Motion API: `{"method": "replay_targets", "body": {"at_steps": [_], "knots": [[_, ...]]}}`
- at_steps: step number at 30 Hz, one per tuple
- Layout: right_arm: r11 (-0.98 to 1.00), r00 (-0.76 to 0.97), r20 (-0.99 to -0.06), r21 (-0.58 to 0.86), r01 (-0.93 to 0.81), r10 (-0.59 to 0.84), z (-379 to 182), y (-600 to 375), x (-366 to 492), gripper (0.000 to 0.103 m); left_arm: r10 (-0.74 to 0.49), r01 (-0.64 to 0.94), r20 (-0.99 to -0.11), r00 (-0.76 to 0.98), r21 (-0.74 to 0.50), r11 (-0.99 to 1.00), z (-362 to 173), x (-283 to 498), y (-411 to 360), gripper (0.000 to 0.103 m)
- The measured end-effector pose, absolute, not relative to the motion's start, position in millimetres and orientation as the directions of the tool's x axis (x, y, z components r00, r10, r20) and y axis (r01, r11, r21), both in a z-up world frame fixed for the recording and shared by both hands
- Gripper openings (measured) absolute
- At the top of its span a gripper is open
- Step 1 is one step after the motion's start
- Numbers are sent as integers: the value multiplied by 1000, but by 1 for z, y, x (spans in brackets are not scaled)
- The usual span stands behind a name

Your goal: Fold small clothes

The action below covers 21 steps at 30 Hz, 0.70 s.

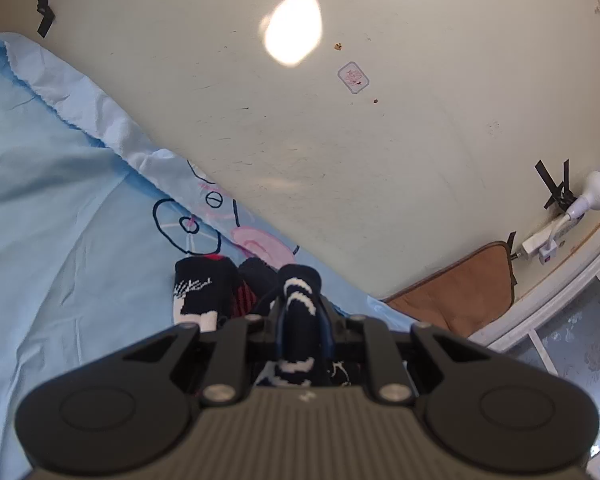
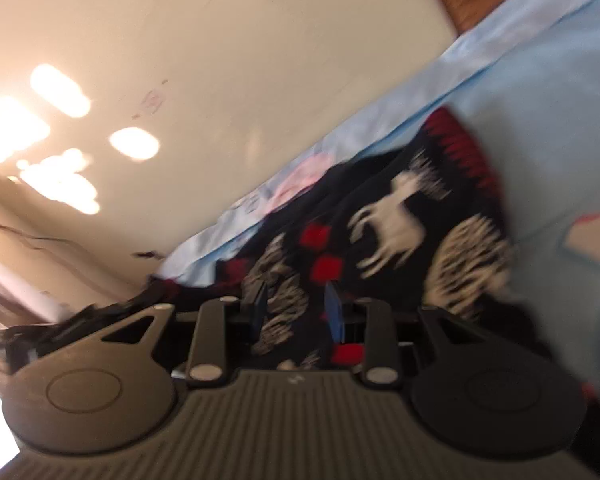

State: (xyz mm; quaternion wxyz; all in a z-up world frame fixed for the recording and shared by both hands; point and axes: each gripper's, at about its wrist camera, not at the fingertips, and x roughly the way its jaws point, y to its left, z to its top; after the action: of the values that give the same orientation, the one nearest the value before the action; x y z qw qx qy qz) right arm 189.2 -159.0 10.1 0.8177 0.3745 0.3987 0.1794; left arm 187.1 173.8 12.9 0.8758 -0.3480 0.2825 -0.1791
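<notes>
**Sock pinched, blur on the right**

The left gripper (image 1: pixel 300 304) is pinching the dark patterned sock (image 1: pixel 298 292) above the blue sheet (image 1: pixel 60 200). The right gripper (image 2: pixel 296 308) is hanging spread over the sock (image 2: pixel 380 216); blur is hiding any contact.

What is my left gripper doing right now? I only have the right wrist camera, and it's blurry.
Observer: The left gripper is shut on a dark sock with white stripes, which is bunched up between its fingers.
Operator: Is anything lying near it?
Observer: Yes, a second dark patterned piece lies on the blue sheet, just left of the gripped sock in that view.
Operator: And what's beyond the sheet's edge?
Observer: A white plug-in lamp sits far right, next to black tape marks.
</notes>
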Motion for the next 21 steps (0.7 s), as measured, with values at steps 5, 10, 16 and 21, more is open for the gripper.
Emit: {"method": "replay_targets", "body": {"at_steps": [5, 10, 16, 21], "knots": [[480, 477, -441, 876, 43, 760, -10, -108, 194, 37, -511, 111, -370, 776, -718, 688, 12, 187, 175, 14], [344, 444, -383, 924, 169, 810, -30, -79, 205, 38, -513, 112, -364, 777, -723, 682, 12, 186, 176, 14], [397, 548, -413, 905, 154, 727, -20, -78, 221, 25, -514, 112, -365, 776, -722, 683, 11, 187, 175, 16], [446, 636, -399, 890, 95, 660, 1, -99, 222, 3, -524, 140, -364, 770, -705, 695, 12, 187, 167, 16]]}}
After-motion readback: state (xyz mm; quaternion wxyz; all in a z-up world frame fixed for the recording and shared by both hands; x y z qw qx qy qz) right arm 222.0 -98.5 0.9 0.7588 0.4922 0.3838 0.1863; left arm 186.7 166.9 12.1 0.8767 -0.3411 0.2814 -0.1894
